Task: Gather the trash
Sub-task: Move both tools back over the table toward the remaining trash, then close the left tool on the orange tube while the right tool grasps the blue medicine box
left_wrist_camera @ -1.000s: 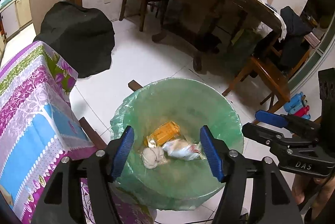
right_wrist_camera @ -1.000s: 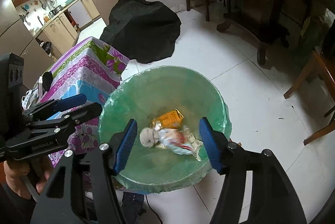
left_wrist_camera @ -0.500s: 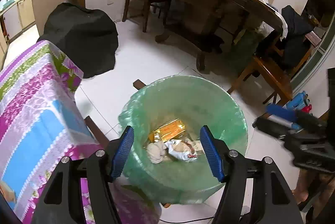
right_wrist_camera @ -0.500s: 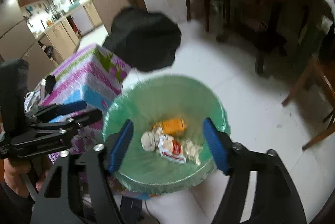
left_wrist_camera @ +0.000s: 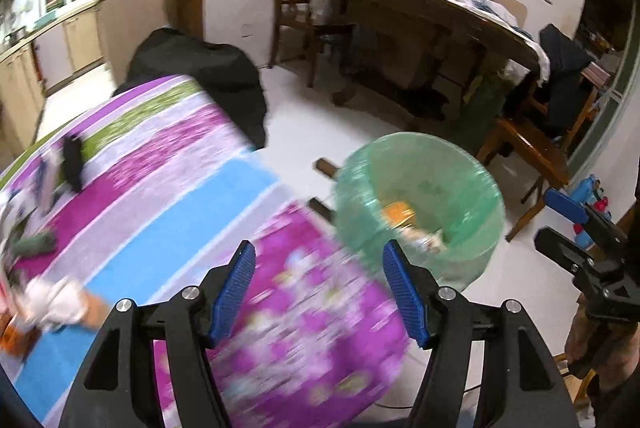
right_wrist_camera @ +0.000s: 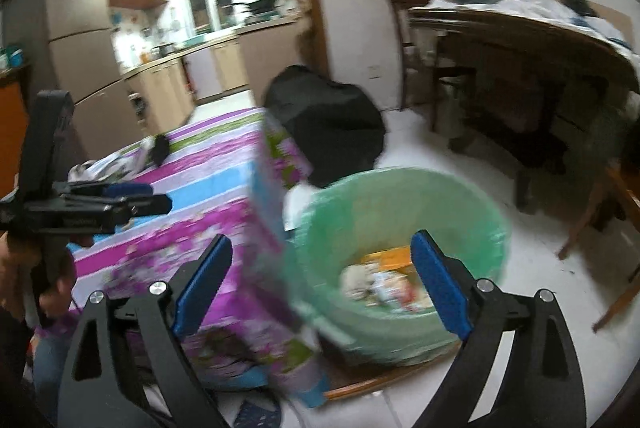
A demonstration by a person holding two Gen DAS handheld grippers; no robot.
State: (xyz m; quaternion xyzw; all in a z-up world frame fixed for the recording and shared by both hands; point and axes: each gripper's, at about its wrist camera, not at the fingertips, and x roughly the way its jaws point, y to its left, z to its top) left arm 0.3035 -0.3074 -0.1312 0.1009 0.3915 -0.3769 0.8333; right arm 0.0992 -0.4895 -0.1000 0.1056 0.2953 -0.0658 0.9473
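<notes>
Trash bin [left_wrist_camera: 472, 228], round, lined with translucent green bag, stands upright on white floor just beside the table corner. Inside at the bottom: orange flat packet [right_wrist_camera: 394, 254], crumpled whitish wad [right_wrist_camera: 354, 278], and a white wrapper with red print [right_wrist_camera: 394, 290], all bunched together. Frames are motion-blurred, so wrapper details are probably unreliable.

On the tabletop, far-left edge: white crumpled piece [left_wrist_camera: 54, 302], blurred.

Motion blur smears the striped tablecloth [left_wrist_camera: 168, 211] and the trash [right_wrist_camera: 380, 282] inside the green-lined bin [right_wrist_camera: 472, 211], so single pieces cannot be told apart. Items at the table's left edge [left_wrist_camera: 36, 300] are blurred and cropped by the frame.
</notes>
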